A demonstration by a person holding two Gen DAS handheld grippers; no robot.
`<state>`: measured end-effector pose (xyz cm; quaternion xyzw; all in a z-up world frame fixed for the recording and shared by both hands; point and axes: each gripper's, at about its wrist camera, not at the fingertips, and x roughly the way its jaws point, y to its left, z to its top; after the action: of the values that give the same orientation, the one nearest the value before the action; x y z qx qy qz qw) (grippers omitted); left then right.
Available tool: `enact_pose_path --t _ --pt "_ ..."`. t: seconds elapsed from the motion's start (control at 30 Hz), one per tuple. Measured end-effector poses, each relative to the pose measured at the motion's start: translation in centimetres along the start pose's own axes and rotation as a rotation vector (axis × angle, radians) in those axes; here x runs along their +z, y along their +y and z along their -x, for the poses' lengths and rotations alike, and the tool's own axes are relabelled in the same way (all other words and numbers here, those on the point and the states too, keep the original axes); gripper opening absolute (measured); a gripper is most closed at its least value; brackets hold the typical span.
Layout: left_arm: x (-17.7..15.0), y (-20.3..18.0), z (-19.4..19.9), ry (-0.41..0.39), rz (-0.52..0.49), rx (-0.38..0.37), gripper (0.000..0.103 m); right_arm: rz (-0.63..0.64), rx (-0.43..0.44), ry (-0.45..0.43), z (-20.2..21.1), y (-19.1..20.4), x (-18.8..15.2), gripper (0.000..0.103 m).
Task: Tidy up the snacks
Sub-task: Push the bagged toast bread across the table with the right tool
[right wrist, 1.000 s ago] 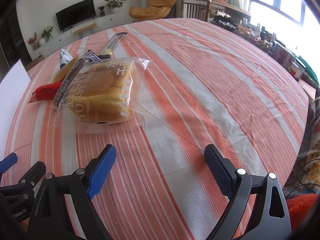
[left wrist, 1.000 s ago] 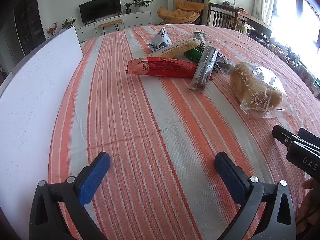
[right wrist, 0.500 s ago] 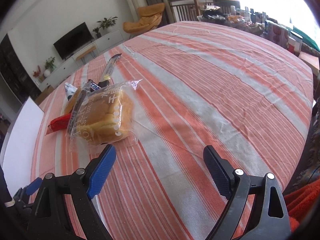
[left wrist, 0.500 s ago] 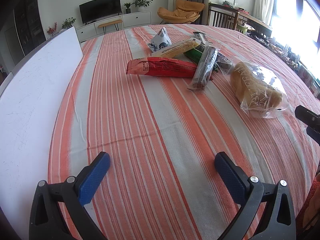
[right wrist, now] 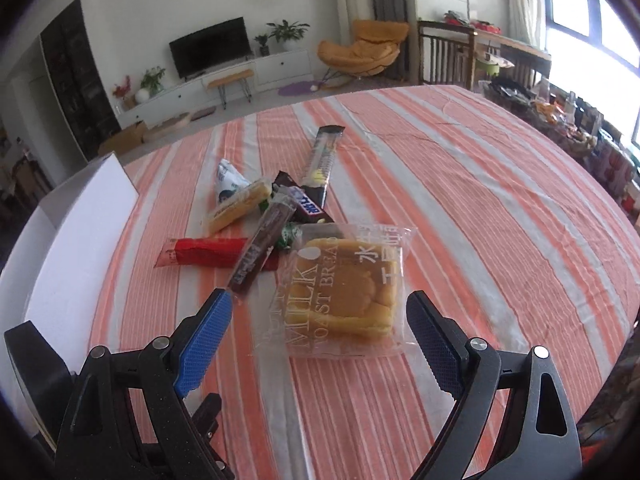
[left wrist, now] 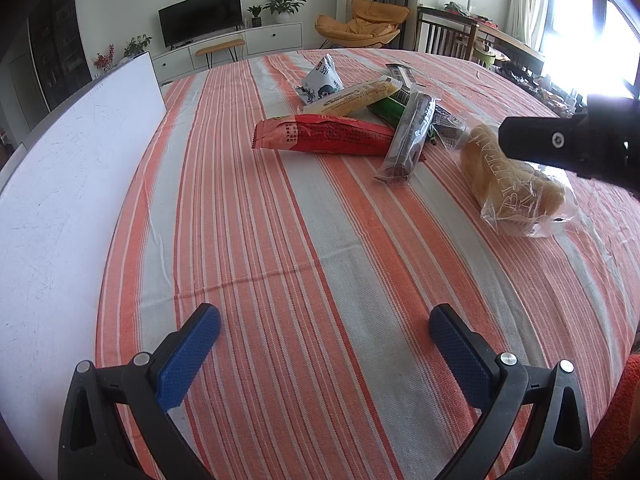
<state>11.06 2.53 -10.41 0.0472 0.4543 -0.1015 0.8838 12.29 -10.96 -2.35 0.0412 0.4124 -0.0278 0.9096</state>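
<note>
Since the earlier frame, right gripper has advanced over the bread at frame centre, fingers apart. Left gripper hangs at lower frame above the counter, fingers apart, empty.

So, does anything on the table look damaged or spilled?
Nothing is torn or spilled. The snacks only lie in a loose heap: the dark brown bar rests crosswise over the red packet, beside the sealed bread bag.

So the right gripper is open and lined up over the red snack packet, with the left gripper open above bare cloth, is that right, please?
Not quite: the right gripper is lined up over the milk toast bread bag, not the red snack packet, which lies further off to the left, as the right wrist view shows. The rest holds: it is open, and the left gripper is open above bare cloth.
</note>
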Motion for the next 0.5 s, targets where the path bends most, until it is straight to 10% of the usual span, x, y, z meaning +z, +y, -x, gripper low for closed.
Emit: enact_pose_path --t 0.1,0.3,0.5 --pt "0.0 0.0 0.0 0.000 0.000 0.000 0.103 0.189 -0.151 0.033 -2.3 2.1 -1.2 0.091" --pt "0.0 0.0 0.0 0.000 0.000 0.000 0.103 0.140 -0.401 -0.027 -4.1 -6.2 -0.4 0.089" --pt "0.0 0.0 0.0 0.000 0.000 0.000 0.103 -0.032 -0.158 -0.054 1.2 -8.3 -1.3 0.091"
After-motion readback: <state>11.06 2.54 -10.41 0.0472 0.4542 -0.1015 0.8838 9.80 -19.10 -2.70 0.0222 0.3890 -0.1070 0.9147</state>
